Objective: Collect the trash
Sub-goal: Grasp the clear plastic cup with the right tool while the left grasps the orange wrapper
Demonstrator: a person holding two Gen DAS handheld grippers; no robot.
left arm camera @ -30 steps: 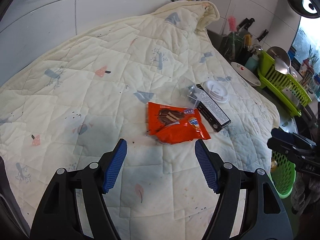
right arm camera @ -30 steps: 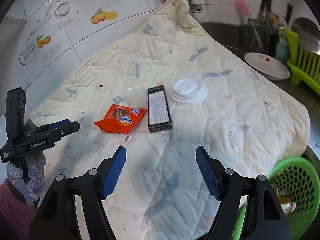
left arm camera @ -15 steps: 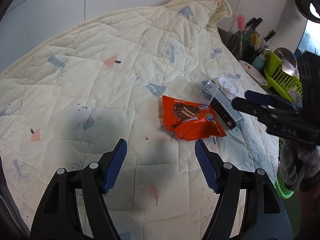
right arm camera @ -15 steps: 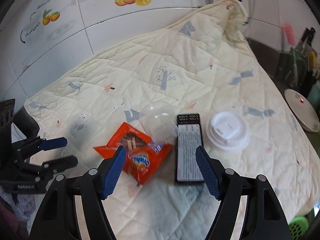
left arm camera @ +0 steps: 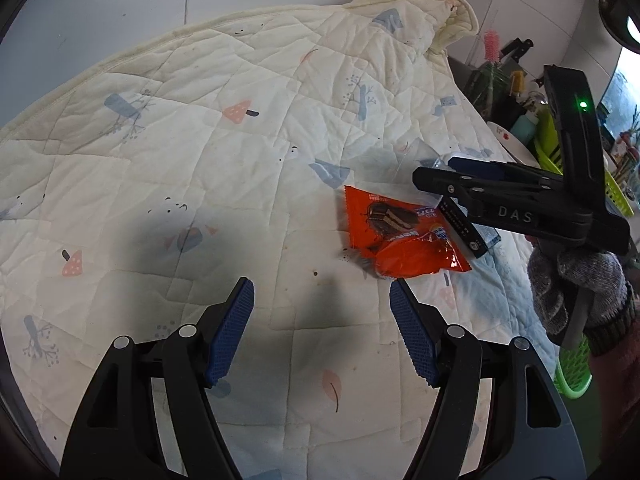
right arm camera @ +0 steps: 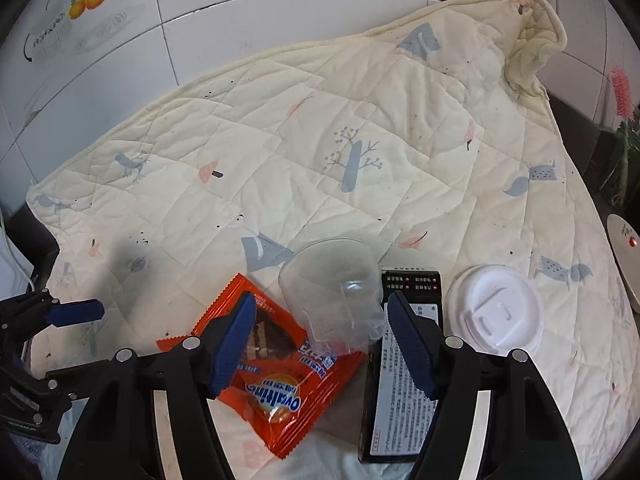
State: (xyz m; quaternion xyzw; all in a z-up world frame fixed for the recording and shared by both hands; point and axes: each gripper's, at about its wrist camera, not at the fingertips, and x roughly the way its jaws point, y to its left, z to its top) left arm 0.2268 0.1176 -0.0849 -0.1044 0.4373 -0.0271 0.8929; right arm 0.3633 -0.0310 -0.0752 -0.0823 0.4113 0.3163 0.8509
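Observation:
On the cream quilt (left arm camera: 200,140) lie an orange snack wrapper (right arm camera: 280,392), a clear plastic cup (right arm camera: 332,280) on its side, a black box (right arm camera: 400,392) and a white cup lid (right arm camera: 494,312). My right gripper (right arm camera: 320,304) hangs low over the pile, jaws closing. The clear cup lies between its blue pads (right arm camera: 236,336), which do not press on it. From the left wrist view, the right gripper (left arm camera: 436,172) hovers beyond the wrapper (left arm camera: 396,232), covering part of the box (left arm camera: 464,228). My left gripper (left arm camera: 320,286) is open and empty, just short of the wrapper.
A green basket (left arm camera: 572,368) sits off the quilt's right edge, below a gloved hand (left arm camera: 580,288). A white plate (right arm camera: 624,256), a green dish rack (left arm camera: 552,136) and kitchen tools stand at the right. A tiled wall (right arm camera: 200,40) rises behind the quilt.
My right gripper has swung in from the right and come down over the trash, so the clear cup now lies between its fingers. The left gripper has edged slightly closer to the wrapper.

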